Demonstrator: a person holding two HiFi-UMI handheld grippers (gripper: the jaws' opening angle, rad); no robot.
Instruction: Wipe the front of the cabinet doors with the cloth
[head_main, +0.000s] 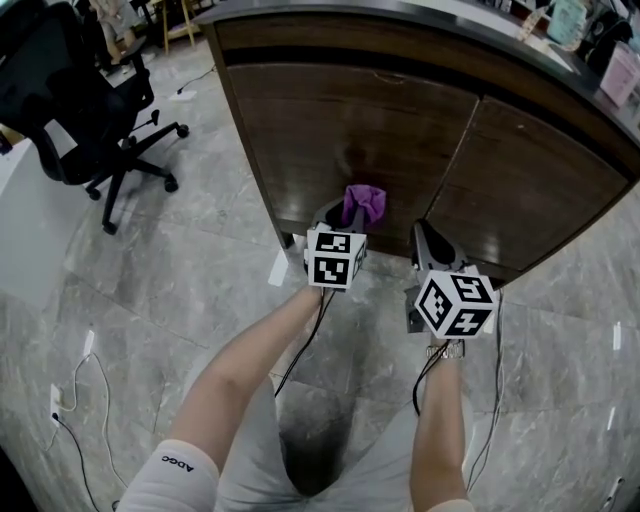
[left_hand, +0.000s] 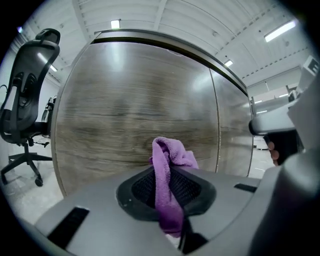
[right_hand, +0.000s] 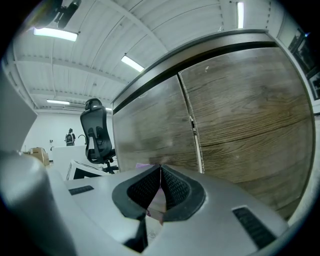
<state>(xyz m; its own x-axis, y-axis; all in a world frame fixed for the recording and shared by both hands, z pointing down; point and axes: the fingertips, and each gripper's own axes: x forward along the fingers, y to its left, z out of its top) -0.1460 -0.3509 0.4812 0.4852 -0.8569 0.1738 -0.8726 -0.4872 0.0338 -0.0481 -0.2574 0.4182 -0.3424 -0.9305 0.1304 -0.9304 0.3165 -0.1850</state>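
The cabinet has two brown wood-grain doors, a left door (head_main: 330, 130) and a right door (head_main: 530, 190). My left gripper (head_main: 345, 212) is low in front of the left door, shut on a purple cloth (head_main: 365, 203). In the left gripper view the cloth (left_hand: 167, 160) bunches up above the closed jaws (left_hand: 167, 182), close to the door (left_hand: 135, 115); whether it touches the wood is unclear. My right gripper (head_main: 425, 237) hovers beside it near the seam between the doors (right_hand: 192, 125), its jaws (right_hand: 160, 172) shut with nothing held.
A black office chair (head_main: 75, 110) stands on the grey tile floor to the left. Cables (head_main: 80, 390) trail on the floor at lower left. The countertop (head_main: 560, 50) above the doors carries small items. My legs are below the grippers.
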